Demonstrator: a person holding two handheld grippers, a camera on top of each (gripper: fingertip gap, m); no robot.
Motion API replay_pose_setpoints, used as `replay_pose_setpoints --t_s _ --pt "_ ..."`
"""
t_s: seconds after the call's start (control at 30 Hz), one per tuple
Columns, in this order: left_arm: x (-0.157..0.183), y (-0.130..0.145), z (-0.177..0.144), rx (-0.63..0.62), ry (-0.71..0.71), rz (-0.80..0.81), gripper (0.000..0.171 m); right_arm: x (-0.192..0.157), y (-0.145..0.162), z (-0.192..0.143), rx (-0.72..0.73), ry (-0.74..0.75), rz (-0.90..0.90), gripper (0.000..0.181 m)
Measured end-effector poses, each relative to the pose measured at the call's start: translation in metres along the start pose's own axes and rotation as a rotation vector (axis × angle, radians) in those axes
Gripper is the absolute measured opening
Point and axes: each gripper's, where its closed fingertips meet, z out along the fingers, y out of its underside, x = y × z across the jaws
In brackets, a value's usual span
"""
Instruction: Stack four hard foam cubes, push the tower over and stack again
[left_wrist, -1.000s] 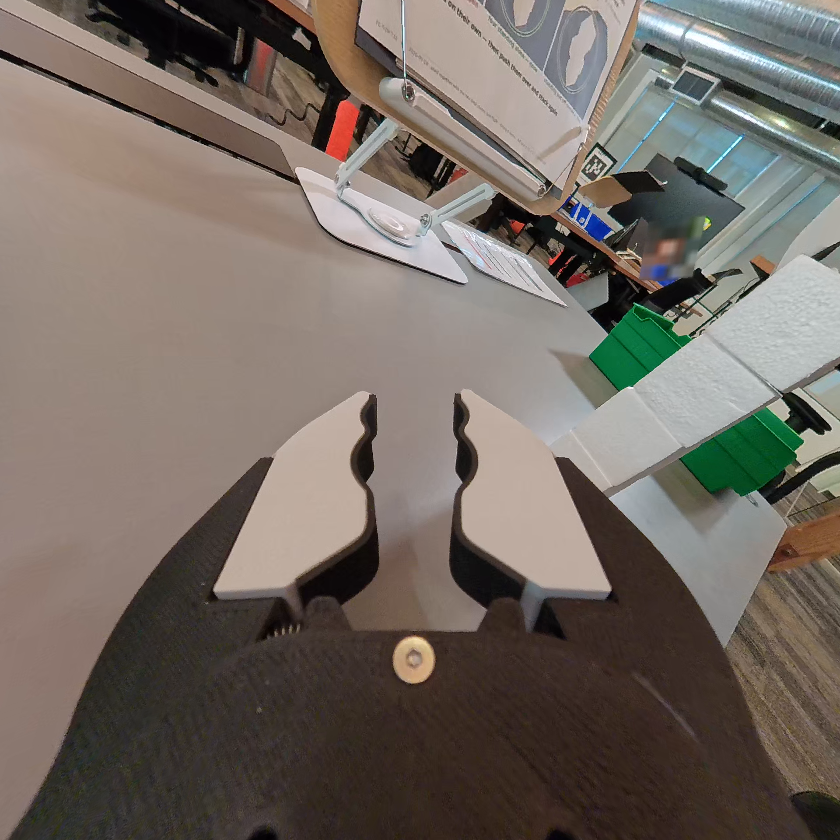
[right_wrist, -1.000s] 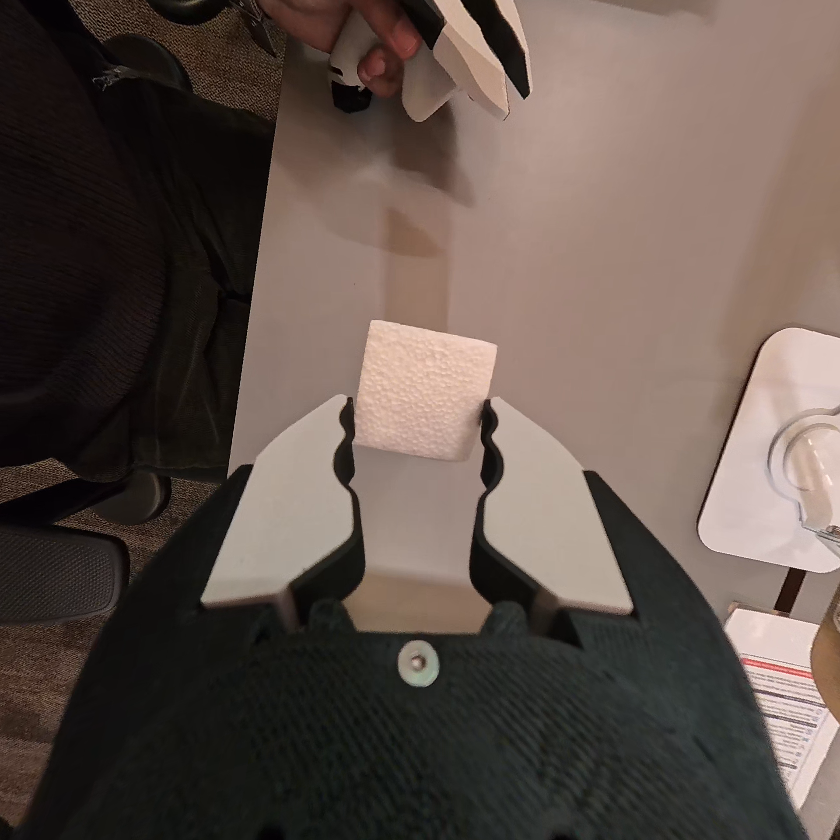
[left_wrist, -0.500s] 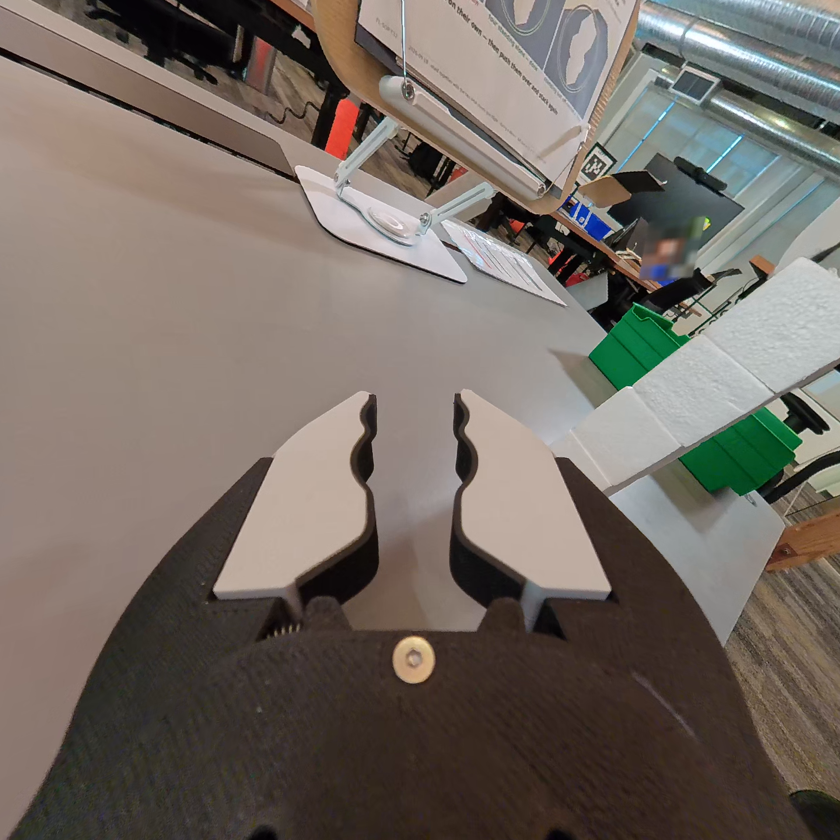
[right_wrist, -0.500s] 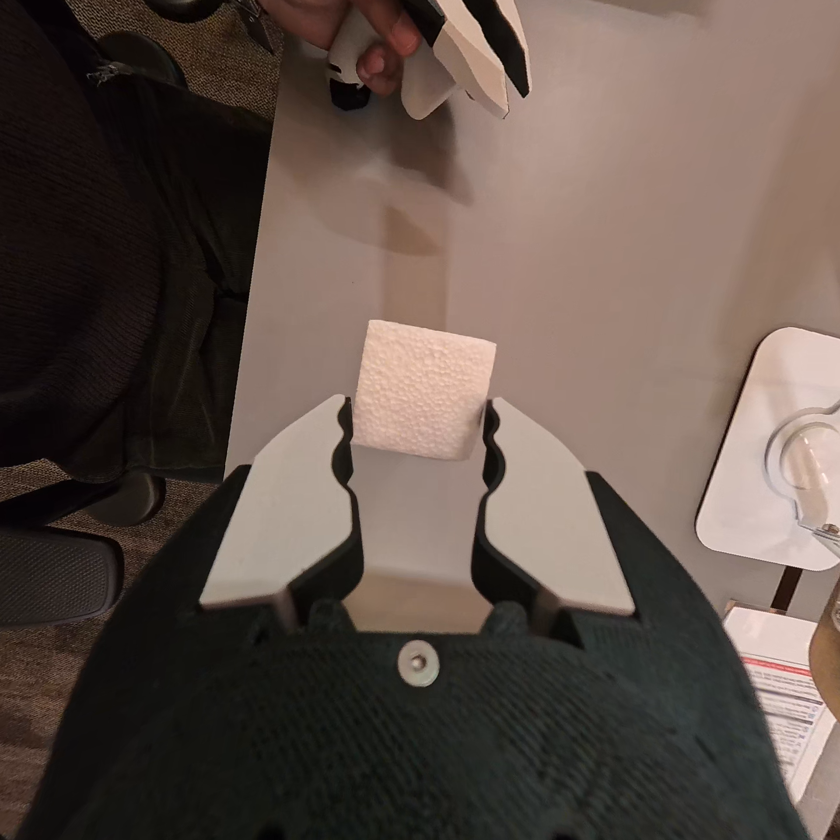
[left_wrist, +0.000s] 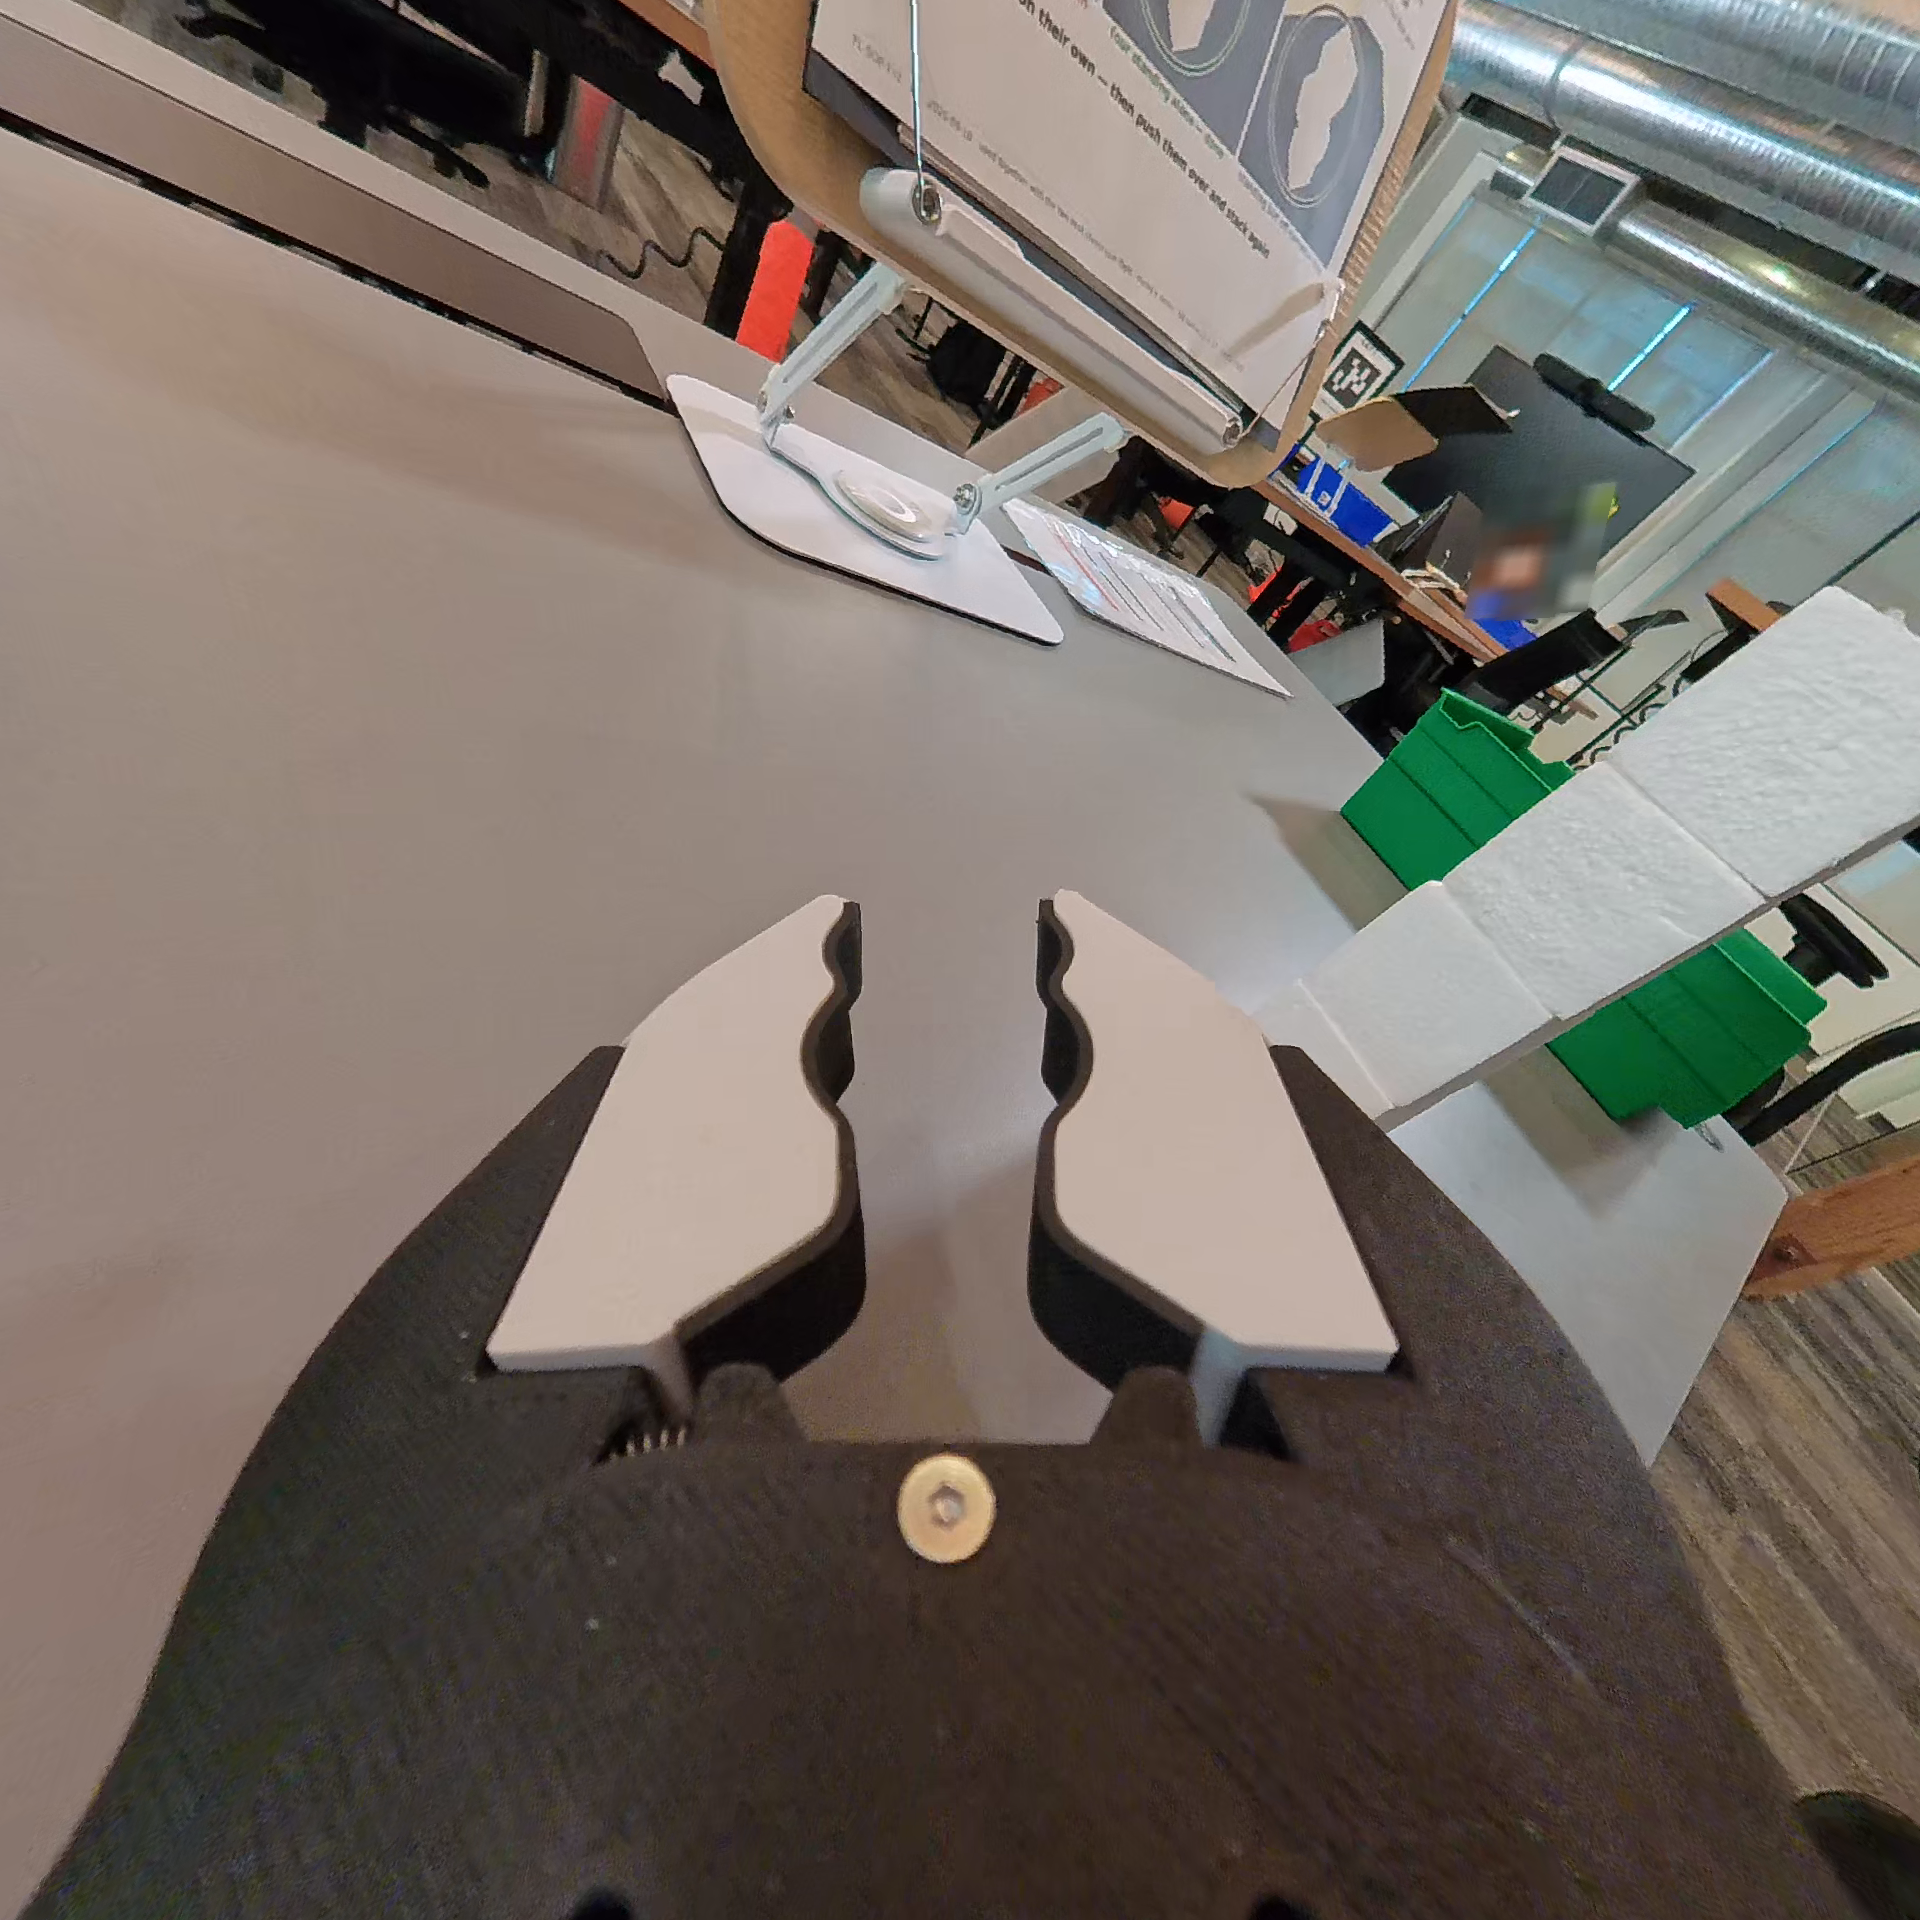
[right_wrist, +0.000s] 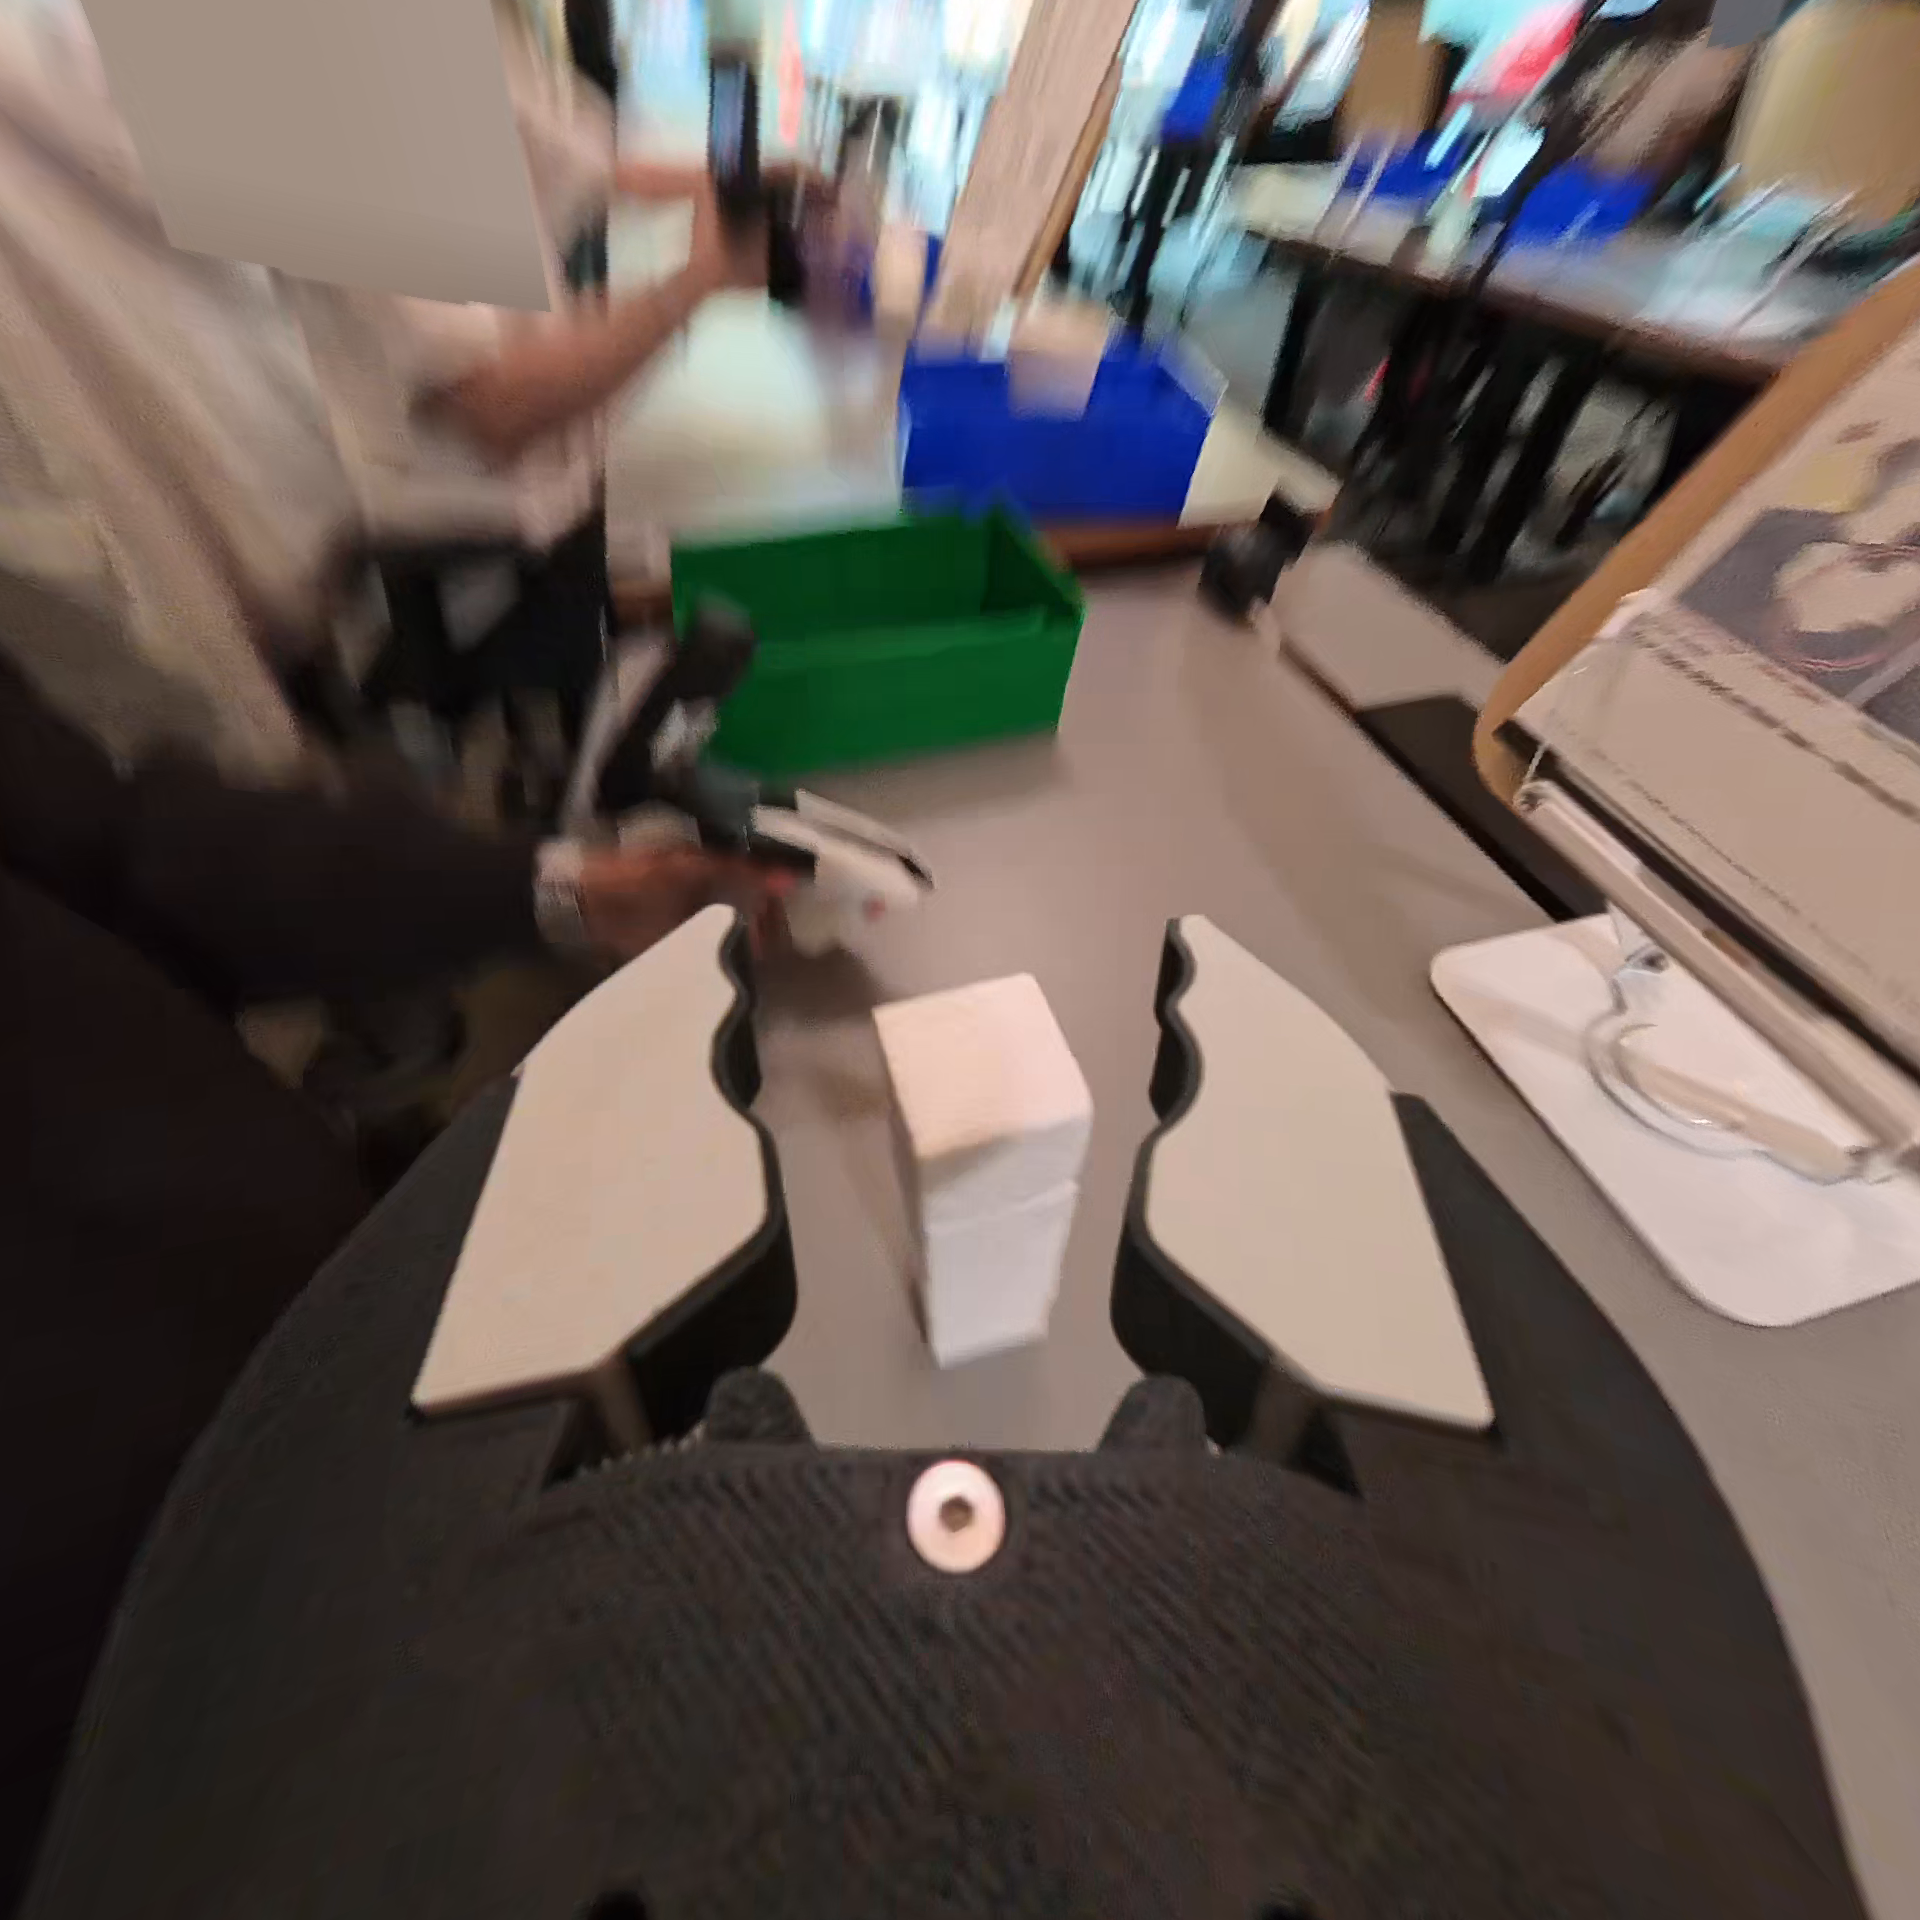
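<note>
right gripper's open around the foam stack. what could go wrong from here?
1. The foam stack stands tall and narrow between the right gripper's open fingers, untouched; a sideways brush could topple it.
2. The right wrist view is motion-blurred, so that gripper is probably moving fast this close.
3. The left gripper is open nearby; a stray move could knock the stack.

White foam block stack — upright on grey table, between the parted right tongs

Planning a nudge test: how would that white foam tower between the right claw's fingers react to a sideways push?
The foam tower looks like light, grainy polystyrene, so it probably slides easily. It is tall, narrow and made of stacked blocks, so a high push would likely topple or split it.
</note>
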Motion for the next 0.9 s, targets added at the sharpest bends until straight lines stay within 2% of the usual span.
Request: replay_pose_setpoints --t_s 0.07,0.13,0.2,0.23,0.27,0.33,0.37,0.4,0.47,0.57,0.67,0.77,0.9 --pt "0.001 0.001 0.000 -0.002 0.000 0.007 0.033 0.004 0.006 -0.025 0.267 0.077 0.191 0.066" --pt "0.003 0.001 0.000 -0.002 0.002 0.022 0.033 0.008 0.038 -0.040 0.378 0.133 0.311 0.056" --pt "0.006 0.002 0.000 -0.011 0.009 0.047 0.032 0.005 0.075 -0.044 0.395 0.217 0.280 0.007" --pt "0.009 0.003 0.000 -0.021 0.022 0.066 0.026 0.010 0.089 -0.047 0.409 0.312 0.240 0.001" --pt "0.013 0.004 0.000 -0.029 0.035 0.086 0.021 0.017 0.100 -0.050 0.411 0.413 0.220 0.000" --pt "0.019 0.005 0.000 -0.036 0.047 0.125 0.012 0.025 0.108 -0.051 0.334 0.470 0.191 0.000" --pt "0.022 0.005 -0.001 -0.041 0.057 0.147 0.010 0.036 0.108 -0.059 0.321 0.555 0.161 0.000" --pt "0.026 0.007 -0.001 -0.049 0.066 0.169 0.009 0.045 0.108 -0.069 0.317 0.646 0.114 0.000" --pt "0.035 0.010 -0.001 -0.052 0.107 0.195 0.010 0.045 0.112 -0.074 0.283 0.681 -0.030 0.000" --pt "0.046 0.006 0.003 -0.028 0.131 0.174 0.011 0.053 0.134 -0.085 0.195 0.818 -0.131 0.000" --pt "0.050 0.000 0.013 -0.003 0.113 0.184 0.016 0.054 0.146 -0.093 0.177 0.878 -0.076 0.000" --pt "0.046 0.001 0.028 -0.011 0.069 0.252 0.029 0.060 0.177 -0.103 -0.014 0.934 0.055 0.000" --pt "0.045 0.001 0.044 -0.013 0.033 0.285 0.036 0.058 0.197 -0.111 -0.046 0.945 0.147 0.000"
